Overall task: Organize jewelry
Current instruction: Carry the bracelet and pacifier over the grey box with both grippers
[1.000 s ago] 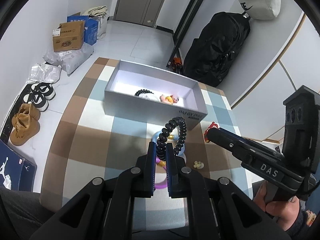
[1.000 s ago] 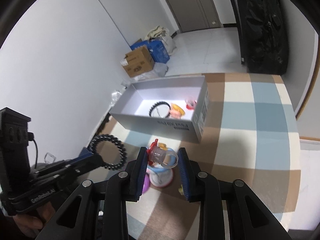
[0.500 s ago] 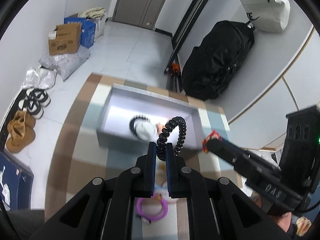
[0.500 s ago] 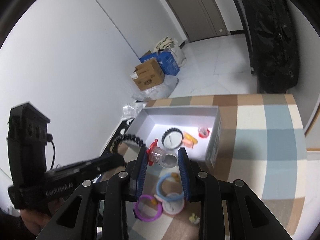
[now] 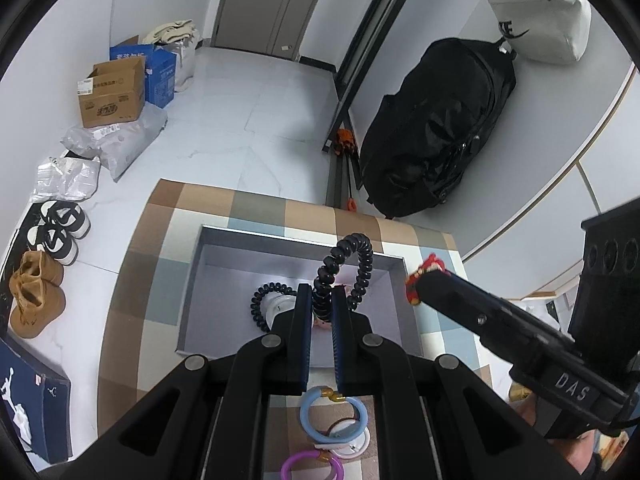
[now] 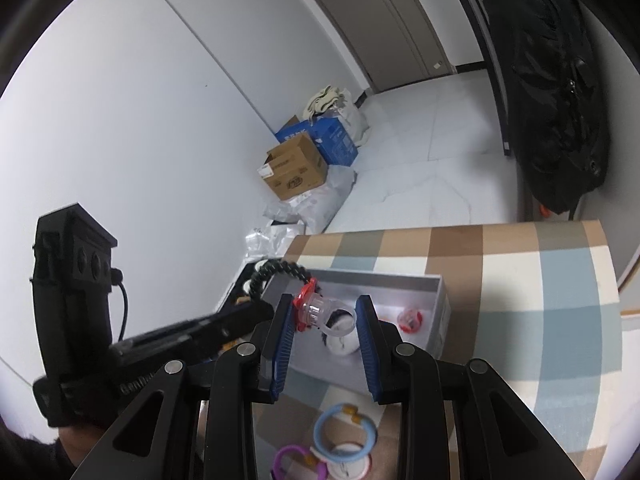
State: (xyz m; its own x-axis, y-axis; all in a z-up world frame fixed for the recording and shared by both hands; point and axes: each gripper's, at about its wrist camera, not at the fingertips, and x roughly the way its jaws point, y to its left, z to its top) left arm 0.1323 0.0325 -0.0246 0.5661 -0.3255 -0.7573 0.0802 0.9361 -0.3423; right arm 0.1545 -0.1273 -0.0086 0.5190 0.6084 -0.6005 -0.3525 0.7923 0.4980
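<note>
Black coil band (image 5: 348, 268) clamped in left gripper (image 5: 322, 312), held over grey box (image 5: 192, 280). Right gripper (image 6: 324, 316) clamped on clear ring (image 6: 326, 314), over the box. Blue bangle (image 5: 334, 420), purple ring (image 5: 312, 466) on checked cloth (image 5: 136, 280), near side.

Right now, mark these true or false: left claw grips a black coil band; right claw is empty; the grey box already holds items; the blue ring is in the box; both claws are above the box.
1. The left claw grips a black coil band: true.
2. The right claw is empty: false, it holds a clear ring with a red top.
3. The grey box already holds items: true.
4. The blue ring is in the box: false, it lies on the checked cloth outside.
5. Both claws are above the box: true.
</note>
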